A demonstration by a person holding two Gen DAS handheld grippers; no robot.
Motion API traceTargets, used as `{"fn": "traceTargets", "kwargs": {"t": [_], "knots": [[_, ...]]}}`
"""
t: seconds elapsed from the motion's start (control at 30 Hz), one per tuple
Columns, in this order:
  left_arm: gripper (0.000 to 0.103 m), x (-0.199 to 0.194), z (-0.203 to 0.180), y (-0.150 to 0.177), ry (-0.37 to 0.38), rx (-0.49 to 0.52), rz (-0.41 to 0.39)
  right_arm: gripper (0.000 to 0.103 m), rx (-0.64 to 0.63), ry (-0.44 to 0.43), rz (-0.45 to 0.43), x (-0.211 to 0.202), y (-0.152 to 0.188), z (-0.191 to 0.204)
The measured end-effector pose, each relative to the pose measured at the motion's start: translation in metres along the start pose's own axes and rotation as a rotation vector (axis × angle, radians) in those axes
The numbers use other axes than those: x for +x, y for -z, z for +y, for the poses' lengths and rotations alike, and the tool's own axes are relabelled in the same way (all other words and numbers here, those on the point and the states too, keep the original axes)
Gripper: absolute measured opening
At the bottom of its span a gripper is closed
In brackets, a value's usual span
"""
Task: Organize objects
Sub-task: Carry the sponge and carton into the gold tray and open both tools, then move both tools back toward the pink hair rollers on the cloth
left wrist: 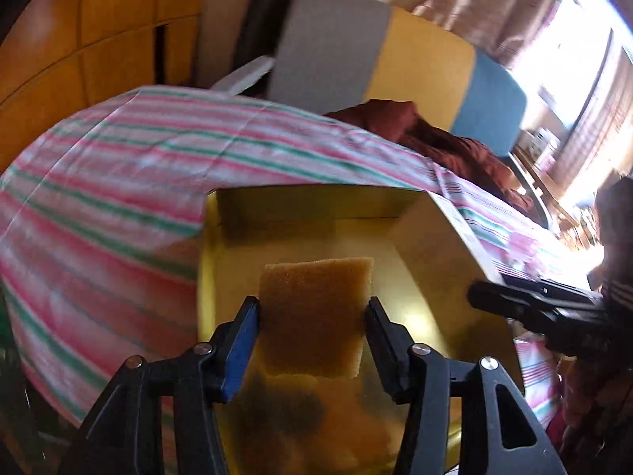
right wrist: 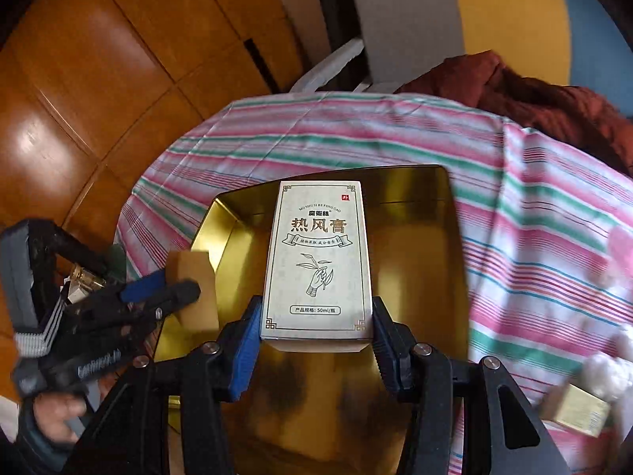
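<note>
**Both grippers loaded, hovering over the gold tin**

So here's the state of things. The left gripper has its jaws pinched on a tan sponge, held upright right over the open gold tin. From the right wrist view you can see that same sponge sitting at the tin's left edge, clamped by the left gripper, with a hand on the handle behind it.

The right gripper is closed around a white box with printed Chinese text and a little hand-and-sprig drawing, "50ml" near the bottom. The box hangs over the middle of the tin, long side pointing away from the camera. In the left view the right gripper pokes in from the right, though it's too blurry there to make out the box.

The tin sits on a striped cloth in pink, green and white. Far right on the cloth there's a rust-red bundle of fabric. Near right, a small gold block next to something white and fluffy, probably cotton, hard to say with the blur.
</note>
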State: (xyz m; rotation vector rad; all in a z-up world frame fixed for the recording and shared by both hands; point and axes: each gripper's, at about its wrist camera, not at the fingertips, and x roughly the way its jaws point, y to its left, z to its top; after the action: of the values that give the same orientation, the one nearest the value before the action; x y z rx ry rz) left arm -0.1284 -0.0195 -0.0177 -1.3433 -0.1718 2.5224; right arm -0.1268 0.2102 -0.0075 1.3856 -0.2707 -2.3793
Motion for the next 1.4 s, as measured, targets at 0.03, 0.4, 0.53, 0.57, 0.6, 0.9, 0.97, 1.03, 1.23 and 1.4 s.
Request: {"fn": "traceTargets", "kwargs": {"t": [0.03, 0.4, 0.53, 0.57, 0.6, 0.9, 0.97, 1.03, 1.23, 1.4], "knots": [[0.058, 0.001, 0.002, 0.002, -0.006, -0.008, 0.006, 0.052, 0.004, -0.011, 0.007, 0.009, -0.004, 0.006], [0.064, -0.027, 0.011, 0.039, -0.099, -0.039, -0.045, 0.081, -0.040, -0.019, 0.021, 0.022, 0.007, 0.041], [0.064, -0.042, -0.001, 0.047, -0.172, -0.014, -0.099, 0.094, -0.093, 0.057, -0.034, 0.002, 0.029, 0.042], [0.064, -0.045, -0.004, 0.049, -0.189, -0.010, -0.112, 0.097, -0.103, 0.080, -0.053, -0.003, 0.034, 0.042], [0.064, -0.048, -0.008, 0.050, -0.202, -0.004, -0.124, 0.101, -0.107, 0.097, -0.069, -0.007, 0.038, 0.042], [0.064, -0.061, -0.030, 0.060, -0.276, 0.000, -0.170, 0.103, -0.139, 0.215, -0.163, -0.037, 0.068, 0.040], [0.064, -0.061, -0.035, 0.062, -0.273, 0.010, -0.170, 0.103, -0.146, 0.237, -0.181, -0.043, 0.072, 0.038], [0.064, -0.062, -0.040, 0.064, -0.267, 0.023, -0.169, 0.103, -0.144, 0.252, -0.195, -0.048, 0.076, 0.036], [0.064, -0.066, -0.055, 0.066, -0.257, 0.065, -0.174, 0.103, -0.133, 0.298, -0.241, -0.068, 0.084, 0.027], [0.064, -0.066, -0.068, 0.067, -0.244, 0.090, -0.168, 0.103, -0.126, 0.332, -0.271, -0.081, 0.088, 0.018]]}}
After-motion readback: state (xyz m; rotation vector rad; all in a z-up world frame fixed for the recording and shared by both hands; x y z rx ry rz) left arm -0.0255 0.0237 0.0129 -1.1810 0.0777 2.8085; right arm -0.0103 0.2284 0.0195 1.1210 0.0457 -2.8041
